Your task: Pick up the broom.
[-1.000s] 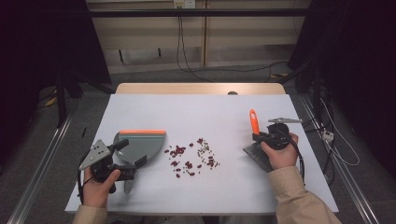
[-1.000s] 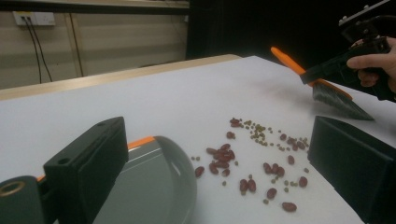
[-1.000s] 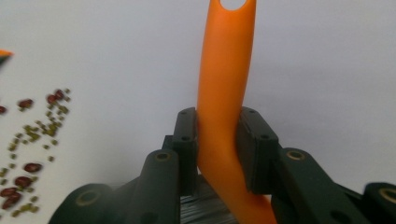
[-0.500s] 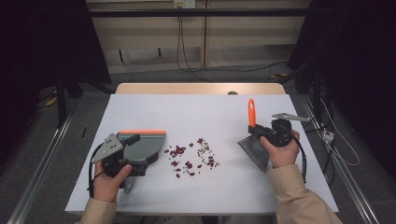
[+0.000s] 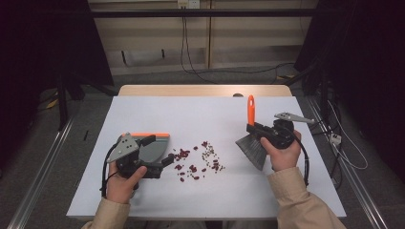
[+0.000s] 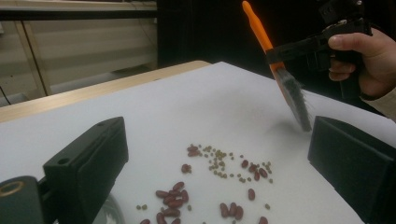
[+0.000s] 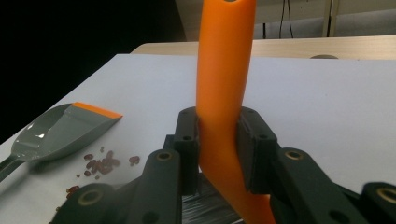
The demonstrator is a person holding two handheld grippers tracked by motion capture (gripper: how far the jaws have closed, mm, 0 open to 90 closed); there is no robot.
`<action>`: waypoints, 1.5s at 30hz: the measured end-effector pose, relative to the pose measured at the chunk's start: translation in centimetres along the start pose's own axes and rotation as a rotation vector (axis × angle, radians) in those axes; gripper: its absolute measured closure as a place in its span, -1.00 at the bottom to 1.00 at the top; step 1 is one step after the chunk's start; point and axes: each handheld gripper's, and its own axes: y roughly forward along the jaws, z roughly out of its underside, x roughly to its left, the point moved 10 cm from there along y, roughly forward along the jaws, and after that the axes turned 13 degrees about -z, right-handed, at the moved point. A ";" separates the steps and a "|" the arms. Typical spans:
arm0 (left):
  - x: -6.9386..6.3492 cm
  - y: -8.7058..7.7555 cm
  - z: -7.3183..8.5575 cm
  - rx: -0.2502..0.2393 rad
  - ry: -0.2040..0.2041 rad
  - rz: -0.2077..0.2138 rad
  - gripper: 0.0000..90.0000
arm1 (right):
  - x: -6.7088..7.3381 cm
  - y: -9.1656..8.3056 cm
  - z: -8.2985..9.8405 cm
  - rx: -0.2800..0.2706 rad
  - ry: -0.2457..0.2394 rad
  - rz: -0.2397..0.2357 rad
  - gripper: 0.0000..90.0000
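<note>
I'm working a sweep-up job on the white table point(image 5: 143, 114): beans point(image 5: 198, 160) are lying scattered near the middle, a little toward the near edge, red ones mixed with small greenish ones.

Right gripper point(image 5: 253, 130) is pinching the orange handle of the brush point(image 5: 250, 138); in the right gripper view both pads are pressing the handle point(image 7: 224, 107) from either side. Handle is pointing up, bristles are hanging down and look to be just clear of the table, to the right of the scatter.

Left gripper point(image 5: 165, 161) is hovering beside the dustpan point(image 5: 152, 147), which is lying left of the beans, its orange lip toward the far edge. In the left gripper view the jaws are standing wide apart with nothing between them, looking out over the beans point(image 6: 219, 172) toward the brush point(image 6: 285, 70).

Step in hand, as I'm reading it: brush is secured, dustpan is not yet picked up. Next move is calling for the left jaws to close on the dustpan's handle, turn its lip to face the scatter, then the bristles to come down on the far right of the beans and drag them leftward. Small greenish beans are likely to roll; a slow stroke is wanted.
</note>
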 end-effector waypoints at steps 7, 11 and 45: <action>-1.4 0.9 -0.7 -0.008 0.007 0.033 -0.91 | 1.0 -0.3 -0.9 -0.043 -0.003 -0.028 0.60; -2.1 1.6 -0.9 0.000 0.012 0.037 -0.91 | 1.8 -0.1 -1.3 -0.050 -0.019 -0.035 0.60; -6.2 7.6 -2.1 0.062 -0.058 0.103 -0.87 | 9.0 4.6 -3.2 -0.079 -0.086 -0.139 0.60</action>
